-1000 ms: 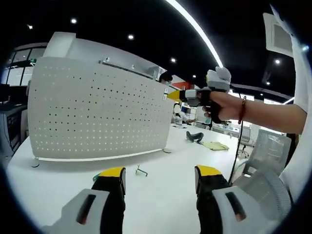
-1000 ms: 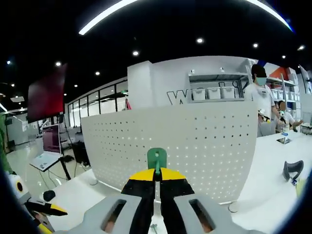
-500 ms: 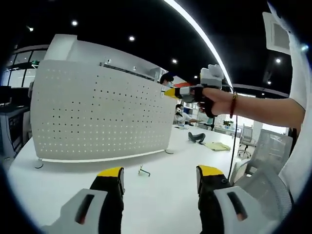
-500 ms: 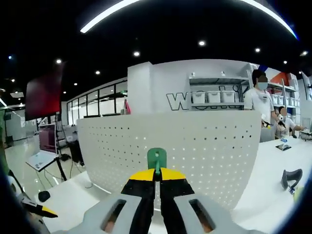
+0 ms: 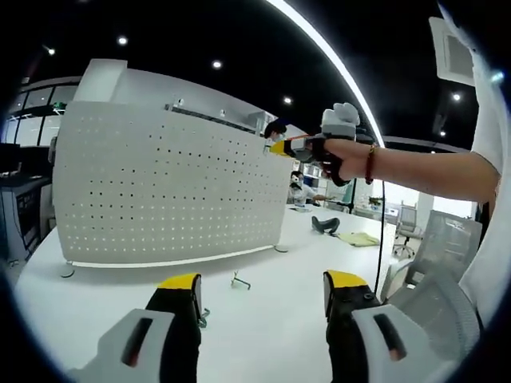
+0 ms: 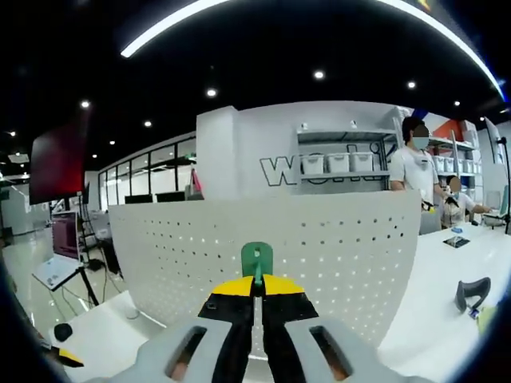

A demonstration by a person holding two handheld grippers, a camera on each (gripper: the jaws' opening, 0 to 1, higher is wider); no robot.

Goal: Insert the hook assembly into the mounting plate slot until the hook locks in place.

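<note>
A white perforated mounting plate stands upright on the white table; in the right gripper view the plate spans the middle. My right gripper is shut on a green hook assembly, held just in front of the plate. In the left gripper view that right gripper is up at the plate's top right corner, held by a person's hand. My left gripper is open low over the table with nothing between its jaws. A small loose hook lies on the table in front of the plate.
A dark object and a yellowish cloth lie at the table's far right. A mesh chair stands at the right. People stand behind the plate near shelving. A laptop sits at the left.
The right gripper with the green hook has moved closer to the plate's upper right edge, and the plate looks larger in its view. The left gripper stays open and low.
</note>
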